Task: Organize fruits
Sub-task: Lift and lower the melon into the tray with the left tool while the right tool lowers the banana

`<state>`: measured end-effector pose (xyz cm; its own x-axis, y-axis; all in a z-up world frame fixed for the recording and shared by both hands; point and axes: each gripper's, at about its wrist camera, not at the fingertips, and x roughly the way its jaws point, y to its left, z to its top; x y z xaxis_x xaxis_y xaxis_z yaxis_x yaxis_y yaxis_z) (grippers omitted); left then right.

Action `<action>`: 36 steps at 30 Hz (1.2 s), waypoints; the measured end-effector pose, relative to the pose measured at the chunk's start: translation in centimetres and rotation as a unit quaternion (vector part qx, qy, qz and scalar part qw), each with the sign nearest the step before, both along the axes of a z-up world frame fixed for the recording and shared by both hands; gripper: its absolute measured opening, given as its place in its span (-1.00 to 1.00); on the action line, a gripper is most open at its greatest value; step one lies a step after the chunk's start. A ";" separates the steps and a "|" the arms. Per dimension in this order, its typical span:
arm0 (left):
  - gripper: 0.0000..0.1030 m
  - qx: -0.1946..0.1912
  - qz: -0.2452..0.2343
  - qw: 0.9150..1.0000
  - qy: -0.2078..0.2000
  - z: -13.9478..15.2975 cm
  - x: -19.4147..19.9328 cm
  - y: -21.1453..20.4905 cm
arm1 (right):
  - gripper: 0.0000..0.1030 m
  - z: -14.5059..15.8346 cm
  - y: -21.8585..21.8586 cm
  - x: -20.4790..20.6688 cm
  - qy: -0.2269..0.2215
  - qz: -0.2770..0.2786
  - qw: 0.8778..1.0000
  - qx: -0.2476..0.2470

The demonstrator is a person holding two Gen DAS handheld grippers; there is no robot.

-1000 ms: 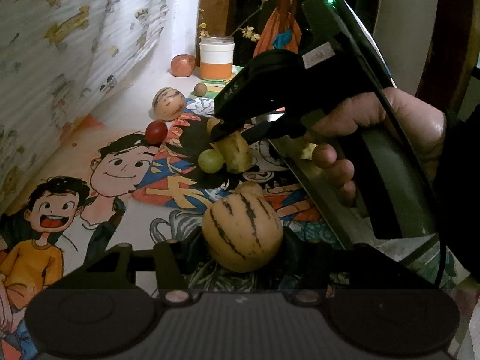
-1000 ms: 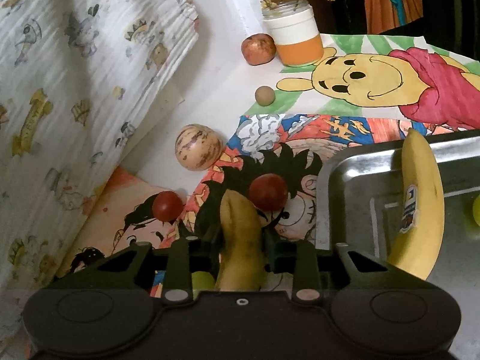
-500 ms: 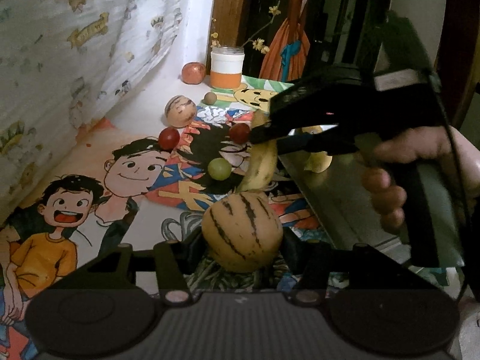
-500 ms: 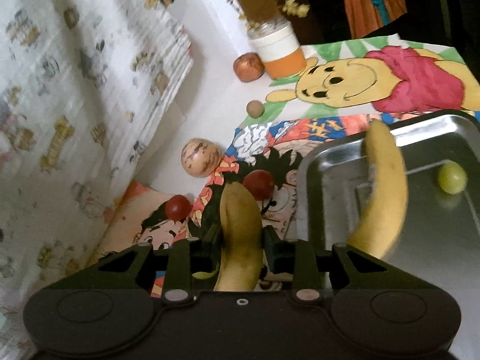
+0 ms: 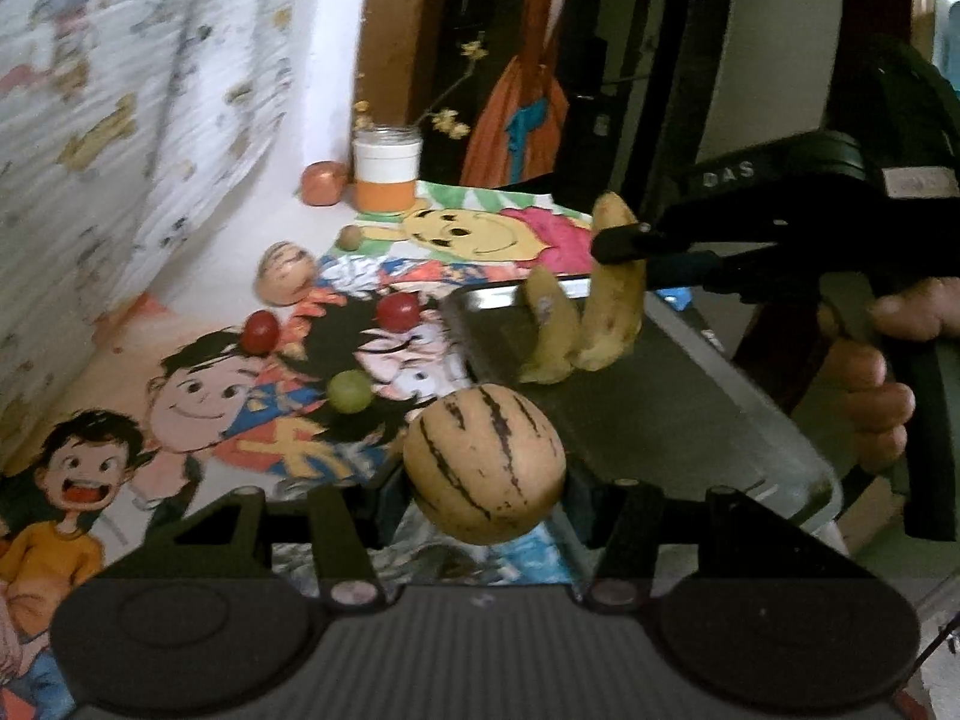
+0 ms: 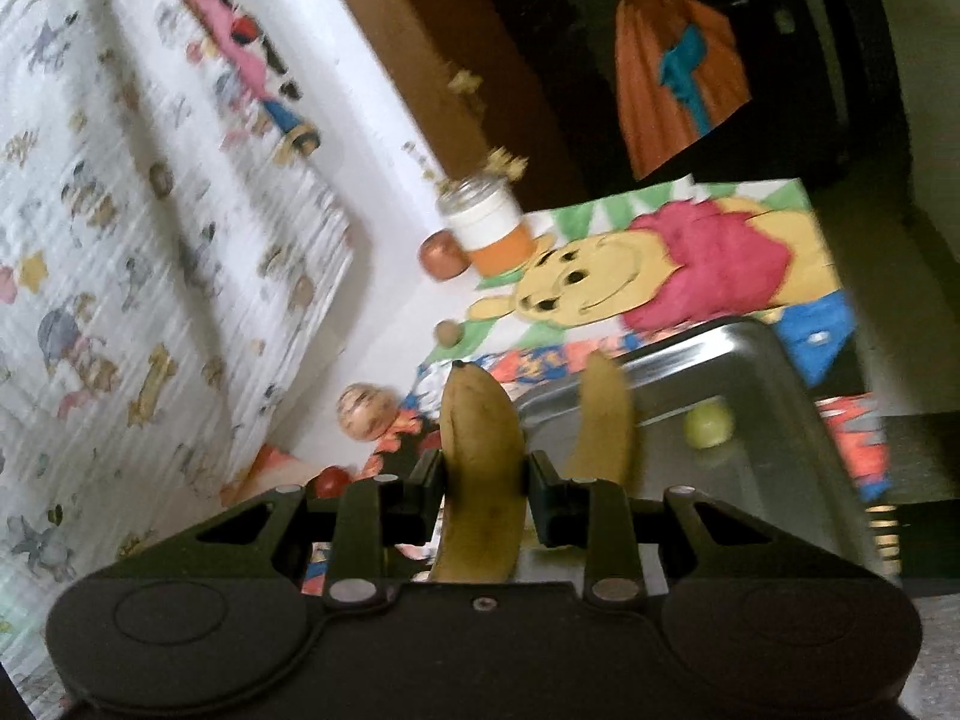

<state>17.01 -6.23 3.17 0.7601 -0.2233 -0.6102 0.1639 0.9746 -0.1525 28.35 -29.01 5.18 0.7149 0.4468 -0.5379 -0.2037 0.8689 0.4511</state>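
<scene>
My left gripper [image 5: 483, 498] is shut on a striped yellow melon [image 5: 483, 471], held above the mat near the metal tray [image 5: 690, 420]. My right gripper [image 6: 483, 480] is shut on a banana [image 6: 480, 468]; in the left wrist view this banana [image 5: 615, 294] hangs over the tray's far end. A second banana [image 5: 549, 330] lies in the tray, also in the right wrist view [image 6: 603, 420], beside a green grape [image 6: 709, 425]. On the mat lie two red fruits [image 5: 259, 331] [image 5: 397, 311], a green grape [image 5: 350, 391] and a second striped melon [image 5: 286, 279].
A white and orange jar [image 5: 386, 175] stands at the back with a reddish fruit [image 5: 324, 182] beside it. A small brown ball [image 5: 349, 236] lies on the Pooh picture. A patterned cloth [image 5: 120, 150] rises along the left.
My right gripper has lifted the banana off the mat and carried it right, over the tray. My left gripper has kept hold of the striped melon.
</scene>
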 end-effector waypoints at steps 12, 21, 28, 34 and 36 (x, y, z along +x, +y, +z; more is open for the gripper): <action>0.12 -0.024 -0.036 0.999 0.012 -0.7 3.7 -3.7 | -0.38 -1.1 -7.1 -0.5 0.009 -0.061 0.998 -0.017; 0.12 -0.021 -0.046 0.998 0.026 -2.4 7.0 -6.1 | -0.38 -3.1 -9.1 3.1 0.028 -0.064 0.996 -0.059; 0.13 -0.007 -0.048 0.998 0.034 -3.4 8.3 -6.9 | -0.38 -4.1 -8.7 5.8 0.036 -0.048 0.995 -0.074; 0.13 -0.002 -0.041 0.999 0.035 -3.8 9.1 -6.8 | -0.38 -4.8 -7.8 7.4 0.043 -0.038 0.995 -0.084; 0.13 -0.001 -0.041 0.999 0.035 -3.8 9.2 -6.8 | -0.38 -5.0 -7.4 7.8 0.046 -0.035 0.995 -0.085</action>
